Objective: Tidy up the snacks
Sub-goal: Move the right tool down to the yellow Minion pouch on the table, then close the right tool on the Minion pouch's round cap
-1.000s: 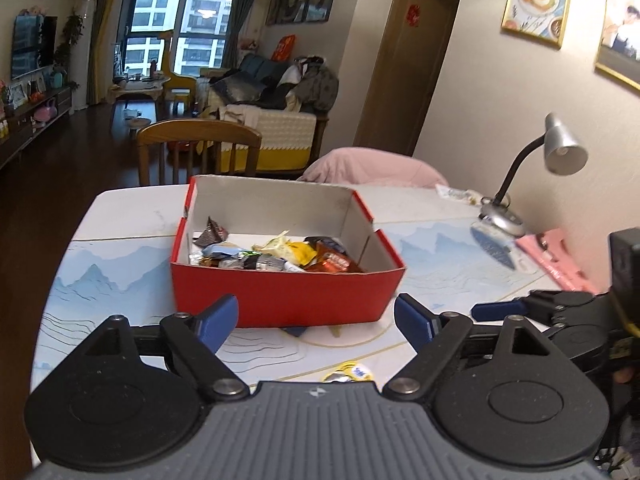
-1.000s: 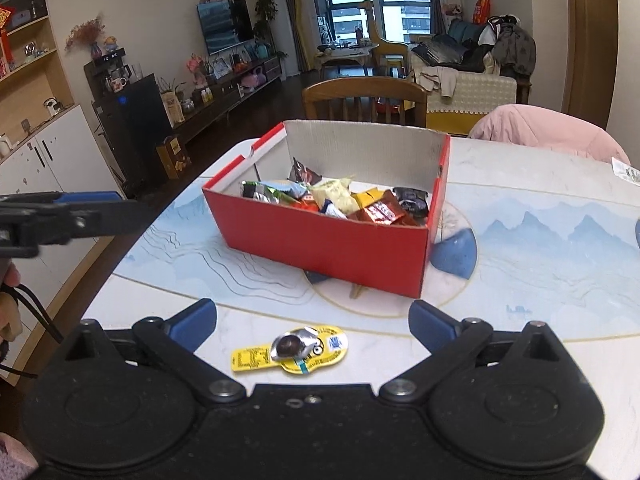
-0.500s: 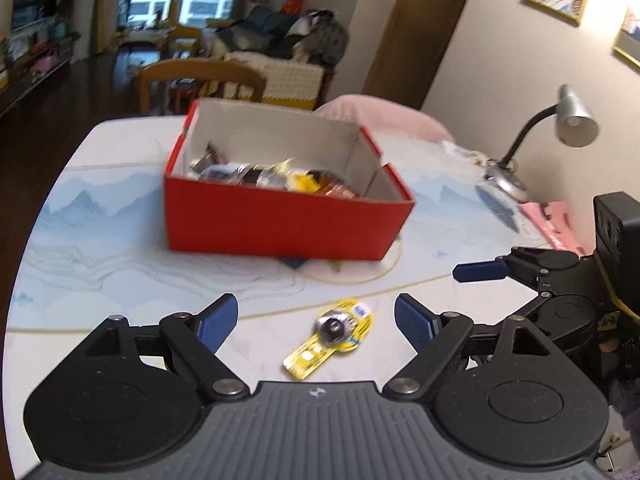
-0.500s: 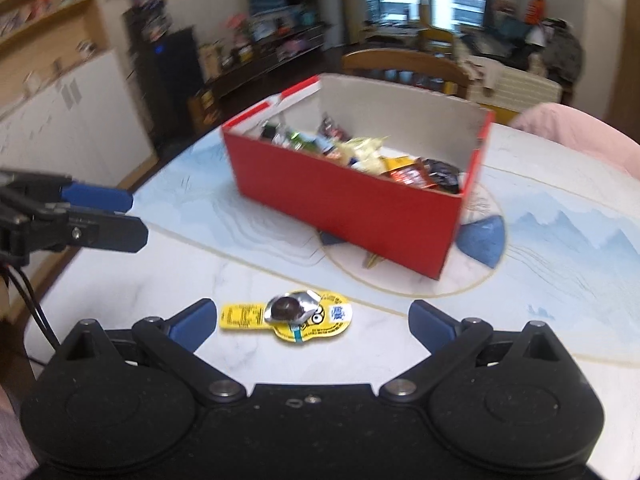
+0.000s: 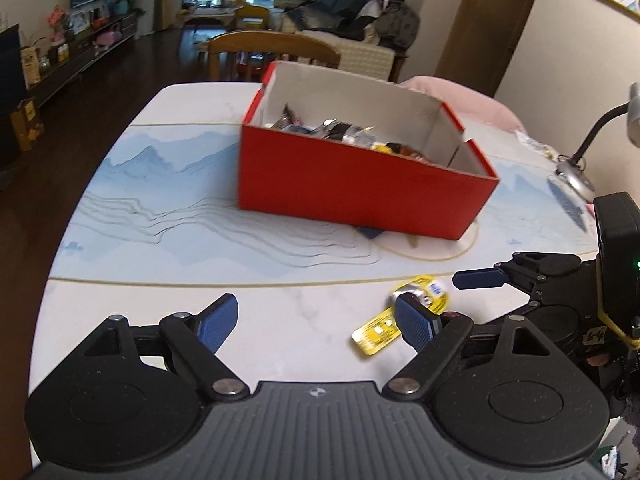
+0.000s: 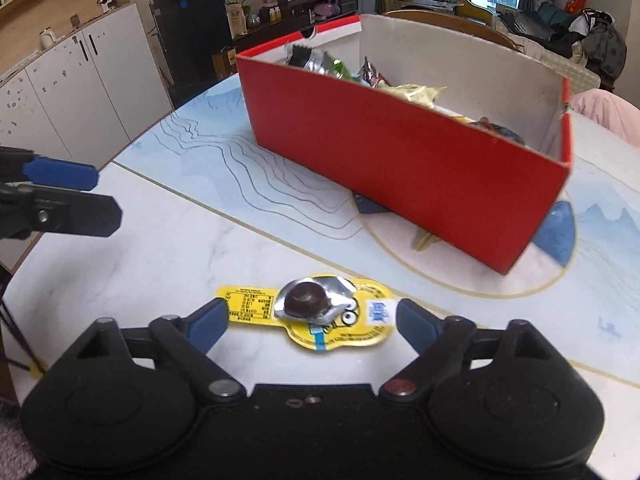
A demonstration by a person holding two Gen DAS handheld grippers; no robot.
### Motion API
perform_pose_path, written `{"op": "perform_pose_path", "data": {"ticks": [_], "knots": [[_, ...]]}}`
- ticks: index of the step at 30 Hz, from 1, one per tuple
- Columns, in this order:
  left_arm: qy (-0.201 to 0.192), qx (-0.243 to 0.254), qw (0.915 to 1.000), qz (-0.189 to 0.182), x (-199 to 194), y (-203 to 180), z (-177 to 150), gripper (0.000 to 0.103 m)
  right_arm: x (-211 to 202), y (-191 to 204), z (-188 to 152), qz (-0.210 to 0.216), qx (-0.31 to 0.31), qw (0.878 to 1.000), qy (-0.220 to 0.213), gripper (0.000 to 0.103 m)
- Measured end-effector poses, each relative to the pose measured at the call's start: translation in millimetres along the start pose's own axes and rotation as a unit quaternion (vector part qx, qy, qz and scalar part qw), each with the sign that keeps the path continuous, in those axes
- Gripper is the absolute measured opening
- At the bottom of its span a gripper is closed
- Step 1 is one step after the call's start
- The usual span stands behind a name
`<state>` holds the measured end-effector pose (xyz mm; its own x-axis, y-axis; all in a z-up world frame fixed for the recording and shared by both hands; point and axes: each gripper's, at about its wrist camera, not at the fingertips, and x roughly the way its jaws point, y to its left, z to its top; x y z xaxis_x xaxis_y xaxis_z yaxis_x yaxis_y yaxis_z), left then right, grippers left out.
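The yellow snack packet lies flat on the worktop, its long axis spanning the right tool, whose jaws have just been closing, apparently not yet gripping; left tool open, empty, farther off

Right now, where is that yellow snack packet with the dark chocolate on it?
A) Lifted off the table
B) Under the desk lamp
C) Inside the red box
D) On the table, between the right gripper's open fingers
D: the yellow snack packet lies flat on the table, between the right gripper's fingers, in front of the red box.
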<state>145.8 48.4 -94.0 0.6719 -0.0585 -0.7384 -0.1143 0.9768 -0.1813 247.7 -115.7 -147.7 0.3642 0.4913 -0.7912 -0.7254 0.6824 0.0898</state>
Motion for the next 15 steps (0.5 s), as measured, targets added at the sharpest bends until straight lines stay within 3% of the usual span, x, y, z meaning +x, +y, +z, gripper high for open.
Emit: {"op": "perform_pose_path", "data": {"ticks": [9, 15], "knots": [[0.005, 0.0, 0.9996, 0.027, 2.0, 0.3, -5.6, 0.086, 18.5, 0.7, 6.9, -0.006, -0.017, 1.0, 0.004, 0.082], [0.007, -0.006, 0.9995, 0.031, 3.4, 2.9, -6.1, 0.086, 20.3, 6.3, 6.9, -0.017, -0.051, 0.999, -0.003, 0.065]]}}
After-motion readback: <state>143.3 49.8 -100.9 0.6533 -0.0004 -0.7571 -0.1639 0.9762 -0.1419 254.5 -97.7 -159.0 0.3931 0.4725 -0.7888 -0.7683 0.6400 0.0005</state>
